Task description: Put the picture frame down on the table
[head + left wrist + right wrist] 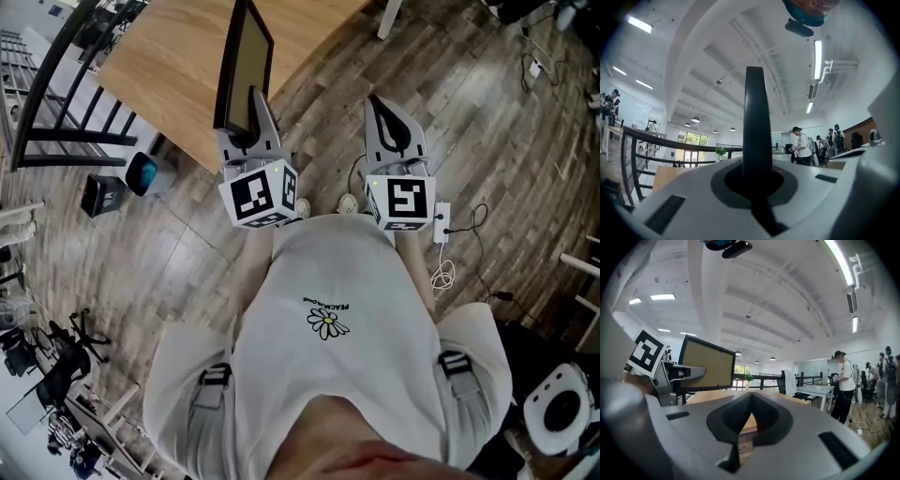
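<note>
The picture frame (246, 66), black-edged with a tan panel, stands upright in the air over the near edge of the wooden table (169, 66). My left gripper (255, 105) is shut on its lower edge. In the left gripper view the frame's black edge (754, 126) rises straight up from between the jaws. In the right gripper view the frame (708, 363) and the left gripper (670, 373) show at left, above the table (717, 397). My right gripper (384, 108) hangs beside the table over the wooden floor, shut with nothing in it (751, 401).
A black railing (56, 84) runs along the table's left side. A teal object (142, 172) and a black box (101, 194) lie on the floor at left. A power strip with cables (441, 225) lies at right. Several people (843, 380) stand far off.
</note>
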The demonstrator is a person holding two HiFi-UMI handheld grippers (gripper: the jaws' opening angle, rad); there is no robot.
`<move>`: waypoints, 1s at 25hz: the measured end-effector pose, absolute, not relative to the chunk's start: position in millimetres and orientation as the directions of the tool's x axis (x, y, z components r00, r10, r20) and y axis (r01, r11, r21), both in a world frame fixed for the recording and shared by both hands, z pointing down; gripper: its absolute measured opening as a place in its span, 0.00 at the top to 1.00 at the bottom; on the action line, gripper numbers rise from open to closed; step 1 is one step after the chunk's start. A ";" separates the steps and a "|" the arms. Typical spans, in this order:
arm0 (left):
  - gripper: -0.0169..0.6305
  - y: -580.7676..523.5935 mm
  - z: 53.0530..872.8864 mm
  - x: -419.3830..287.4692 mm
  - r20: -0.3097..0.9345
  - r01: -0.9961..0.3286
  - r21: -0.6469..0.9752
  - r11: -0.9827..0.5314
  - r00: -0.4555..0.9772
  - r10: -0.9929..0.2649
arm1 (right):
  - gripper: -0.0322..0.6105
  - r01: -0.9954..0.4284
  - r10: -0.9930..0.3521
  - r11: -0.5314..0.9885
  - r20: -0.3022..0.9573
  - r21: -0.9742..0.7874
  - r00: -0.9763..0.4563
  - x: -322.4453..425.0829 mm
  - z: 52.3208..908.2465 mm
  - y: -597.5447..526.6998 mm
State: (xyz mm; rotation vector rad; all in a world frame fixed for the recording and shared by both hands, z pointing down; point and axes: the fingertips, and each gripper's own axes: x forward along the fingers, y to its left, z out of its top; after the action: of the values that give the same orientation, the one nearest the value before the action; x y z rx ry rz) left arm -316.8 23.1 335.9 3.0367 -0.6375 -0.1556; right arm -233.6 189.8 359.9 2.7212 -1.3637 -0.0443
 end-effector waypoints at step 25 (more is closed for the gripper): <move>0.94 65.7 334.8 -189.0 -0.179 -0.332 0.049 -0.942 0.925 -0.335 | 0.94 -0.783 -0.789 -0.611 -0.012 0.121 0.614 -129.8 378.7 249.5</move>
State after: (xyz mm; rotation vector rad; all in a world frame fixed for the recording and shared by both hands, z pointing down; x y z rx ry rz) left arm -189.0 65.7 334.8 3.0650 -0.5311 -0.2895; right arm -129.8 249.5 378.7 2.7284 -1.3331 -0.0972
